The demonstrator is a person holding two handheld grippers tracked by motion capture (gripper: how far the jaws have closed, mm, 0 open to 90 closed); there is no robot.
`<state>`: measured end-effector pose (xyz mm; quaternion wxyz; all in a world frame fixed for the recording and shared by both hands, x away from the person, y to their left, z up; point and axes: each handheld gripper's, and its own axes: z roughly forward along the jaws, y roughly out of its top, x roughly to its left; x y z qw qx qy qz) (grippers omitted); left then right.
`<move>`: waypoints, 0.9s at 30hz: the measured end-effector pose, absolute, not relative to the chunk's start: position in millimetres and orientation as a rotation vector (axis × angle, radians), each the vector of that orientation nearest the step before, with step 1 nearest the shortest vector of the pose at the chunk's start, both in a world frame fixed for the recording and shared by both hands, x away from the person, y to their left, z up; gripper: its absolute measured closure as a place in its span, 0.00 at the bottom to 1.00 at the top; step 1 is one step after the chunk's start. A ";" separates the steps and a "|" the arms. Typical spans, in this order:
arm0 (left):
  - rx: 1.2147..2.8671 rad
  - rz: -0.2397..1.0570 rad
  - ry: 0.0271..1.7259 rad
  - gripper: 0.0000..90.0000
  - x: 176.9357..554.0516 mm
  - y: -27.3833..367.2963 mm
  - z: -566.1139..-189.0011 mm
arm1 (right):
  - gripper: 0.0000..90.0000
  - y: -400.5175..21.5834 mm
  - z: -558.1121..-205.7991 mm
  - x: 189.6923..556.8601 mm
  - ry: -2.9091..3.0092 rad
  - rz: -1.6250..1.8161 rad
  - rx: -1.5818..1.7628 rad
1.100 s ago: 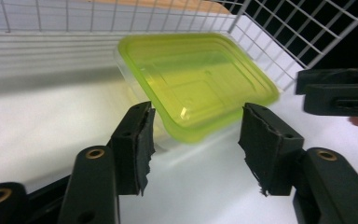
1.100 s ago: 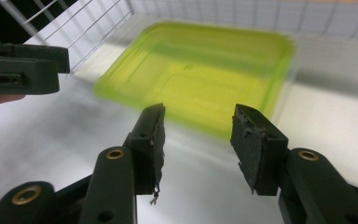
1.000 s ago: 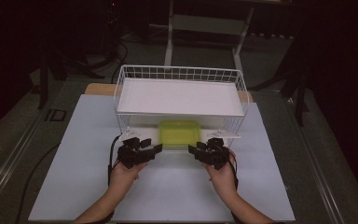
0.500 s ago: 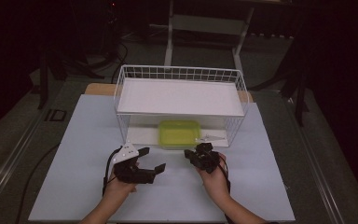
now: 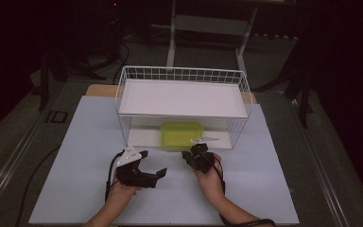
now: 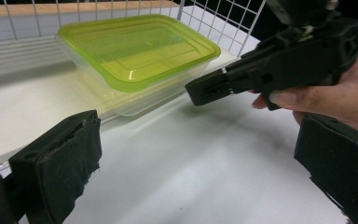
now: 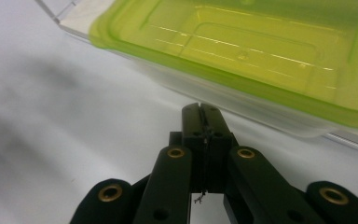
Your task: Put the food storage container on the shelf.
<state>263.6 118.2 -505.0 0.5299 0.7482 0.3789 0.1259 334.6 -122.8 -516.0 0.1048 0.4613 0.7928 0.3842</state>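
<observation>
The clear plastic box with the lime-green lid (image 5: 182,135) sits in the white wire basket's (image 5: 238,85) lower opening. Left hand-held gripper (image 5: 152,164) is spread wide and empty, right hand-held gripper (image 7: 202,111) pressed together right at the box. Nudge carelessly and it'll probably skid deeper under the shelf.

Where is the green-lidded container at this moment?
In the high view, the green-lidded container sits at the front of the wire basket, under its white shelf, just beyond the right claw.
</observation>
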 end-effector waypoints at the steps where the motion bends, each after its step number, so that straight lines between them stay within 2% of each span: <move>1: 1.792 0.312 0.898 0.02 262.9 116.9 -505.6 | 1.00 -122.0 -517.9 339.3 2.325 1.129 1.368; 6: 1.746 0.287 0.876 0.02 264.3 121.2 -508.6 | 1.00 -119.3 -521.1 349.3 2.305 1.137 1.390; 11: 1.743 0.331 0.882 0.02 264.5 124.7 -510.3 | 1.00 -115.0 -523.9 357.5 2.290 1.136 1.383; 27: 1.737 0.347 0.902 0.02 263.8 127.9 -512.2 | 0.99 -107.8 -523.3 386.4 2.235 1.158 1.386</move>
